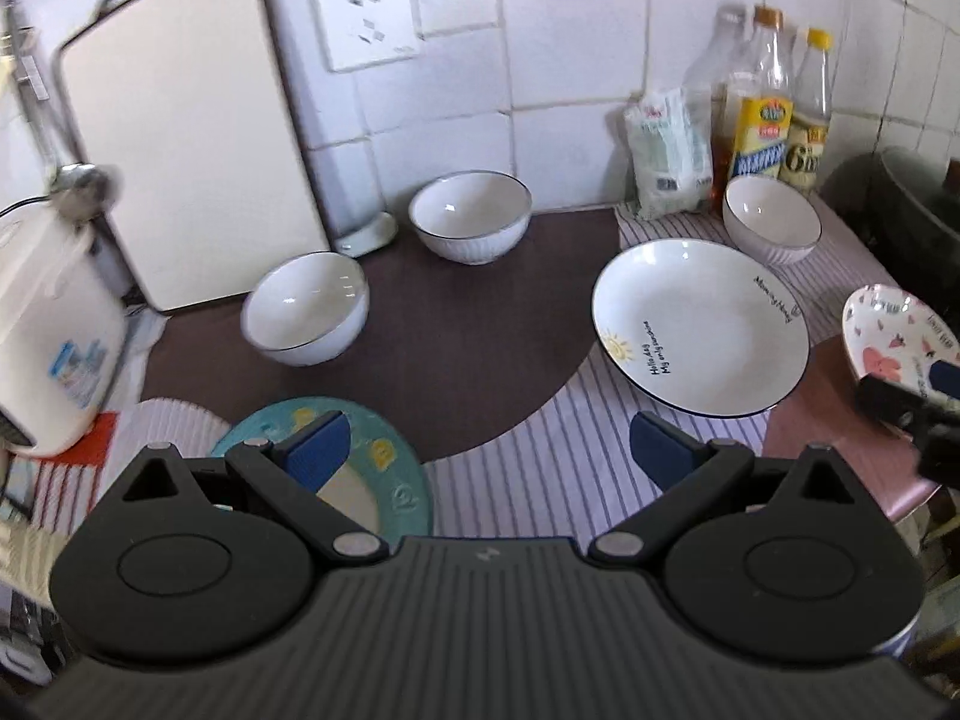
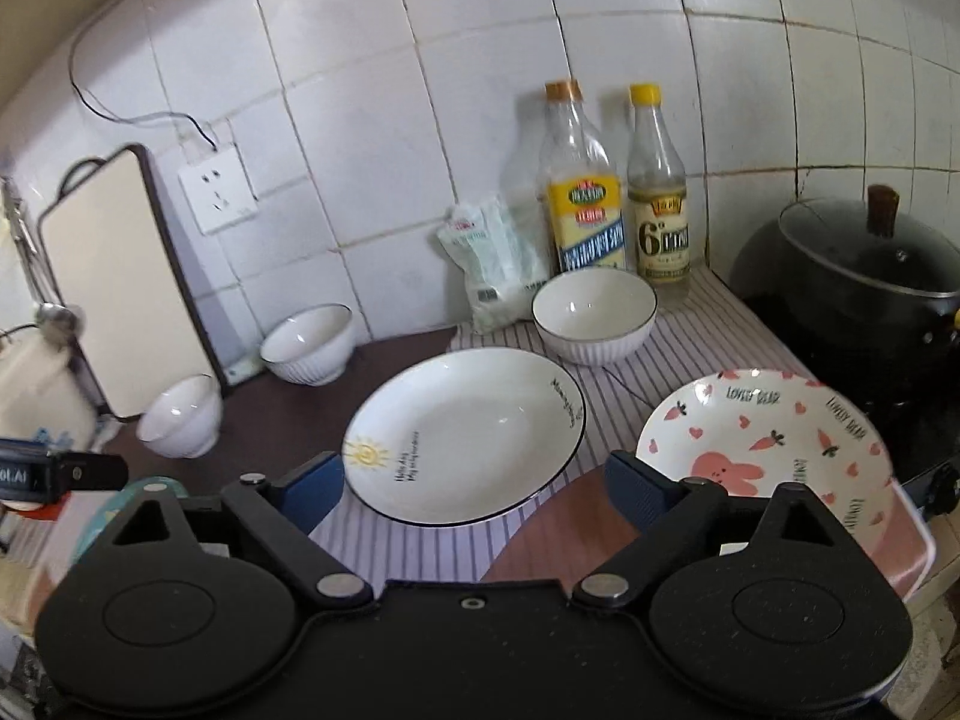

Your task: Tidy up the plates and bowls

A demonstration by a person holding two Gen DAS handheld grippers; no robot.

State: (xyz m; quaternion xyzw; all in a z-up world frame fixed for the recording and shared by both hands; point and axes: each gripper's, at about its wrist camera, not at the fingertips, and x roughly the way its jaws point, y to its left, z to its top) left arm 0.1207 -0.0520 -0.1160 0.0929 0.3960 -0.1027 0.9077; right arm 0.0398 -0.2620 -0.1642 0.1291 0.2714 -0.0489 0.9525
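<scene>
We hold both tools above the counter, and nothing is gripped yet. The left gripper (image 1: 489, 450) has its two blue pads wide apart and empty. It hangs over the striped mat (image 1: 540, 480), with its left finger above the teal plate (image 1: 384, 468). The right gripper (image 2: 474, 486) is also spread wide and empty; its right finger hangs just in front of the pink rabbit plate (image 2: 774, 426), though we cannot tell if it touches.

The dishes are scattered. The large white sun plate (image 1: 699, 327) lies in the middle of the counter, partly on the striped mat. Three white bowls with a dark rim stand apart: one near the cutting board (image 1: 306, 309), one against the tiled wall (image 1: 471, 216), and one in front of the bottles (image 1: 771, 228). The cutting board (image 1: 180, 144) leans upright on the wall, probably to save space on the counter.

We judge that the sorting is at its start, because no bowl sits inside another and no plate lies on another. The open jaws suit a plate rim well: a thin edge must pass between the pads before closing. The rabbit plate seems the nearest target for the right tool. The glazed rims are smooth, so a shallow grip could slip.
</scene>
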